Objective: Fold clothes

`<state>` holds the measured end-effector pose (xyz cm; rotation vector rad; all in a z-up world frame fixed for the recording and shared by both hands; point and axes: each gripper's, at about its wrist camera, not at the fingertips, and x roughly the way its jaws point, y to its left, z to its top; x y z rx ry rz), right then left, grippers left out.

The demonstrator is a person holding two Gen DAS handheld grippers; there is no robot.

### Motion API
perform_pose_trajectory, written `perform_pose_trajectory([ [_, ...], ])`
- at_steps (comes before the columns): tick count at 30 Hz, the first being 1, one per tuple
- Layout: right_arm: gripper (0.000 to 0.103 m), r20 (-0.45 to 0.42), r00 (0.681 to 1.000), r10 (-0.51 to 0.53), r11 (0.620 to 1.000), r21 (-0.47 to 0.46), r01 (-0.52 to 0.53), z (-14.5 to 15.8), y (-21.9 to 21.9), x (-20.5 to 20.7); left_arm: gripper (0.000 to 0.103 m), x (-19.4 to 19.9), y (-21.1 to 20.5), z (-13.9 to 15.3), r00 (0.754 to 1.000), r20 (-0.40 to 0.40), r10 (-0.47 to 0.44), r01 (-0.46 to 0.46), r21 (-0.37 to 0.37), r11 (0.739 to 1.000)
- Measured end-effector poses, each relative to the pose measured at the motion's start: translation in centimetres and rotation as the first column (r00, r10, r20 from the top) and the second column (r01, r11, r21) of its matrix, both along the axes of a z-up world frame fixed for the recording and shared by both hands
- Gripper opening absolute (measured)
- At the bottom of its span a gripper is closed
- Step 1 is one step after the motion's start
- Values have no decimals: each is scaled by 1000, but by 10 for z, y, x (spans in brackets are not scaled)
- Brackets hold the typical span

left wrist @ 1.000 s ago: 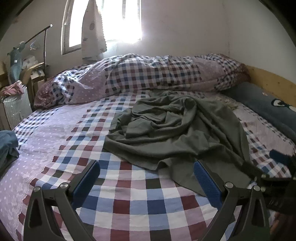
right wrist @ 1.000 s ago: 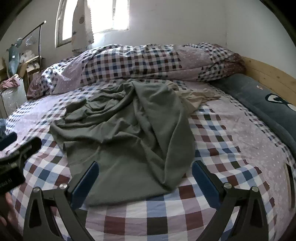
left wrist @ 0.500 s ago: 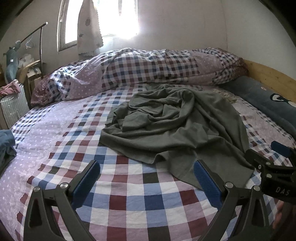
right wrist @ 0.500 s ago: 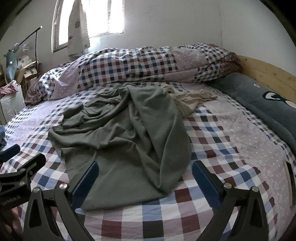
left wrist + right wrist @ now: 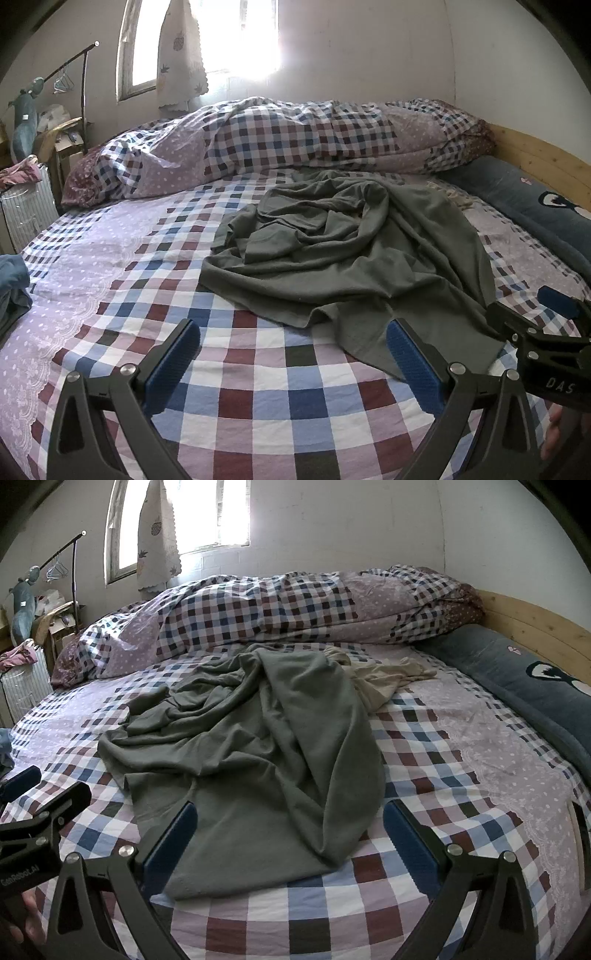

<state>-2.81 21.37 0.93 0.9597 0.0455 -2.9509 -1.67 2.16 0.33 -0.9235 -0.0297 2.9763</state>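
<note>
Left gripper (image 5: 291, 354) and right gripper (image 5: 290, 832) hover w/ jaws spread wide, holding nothing. Crumpled grey-green garment (image 5: 258, 746) lies on checked bedsheet (image 5: 258, 391) just ahead of both, untouched.

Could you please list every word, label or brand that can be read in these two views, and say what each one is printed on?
"DAS": white letters on the body of the right gripper, seen at the edge of the left wrist view; any further letters are cut off.
"GenRobot.AI": on the body of the left gripper, seen in the right wrist view; small but legible.
The dark blue pillow bears only a picture, no text.
</note>
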Motion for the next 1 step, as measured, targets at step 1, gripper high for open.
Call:
perform_pose_trajectory([
  [1,103,0,1000,0,1000,0,0,0,0,0,102,0,0,0,1000,-1,0,0,2,1000],
])
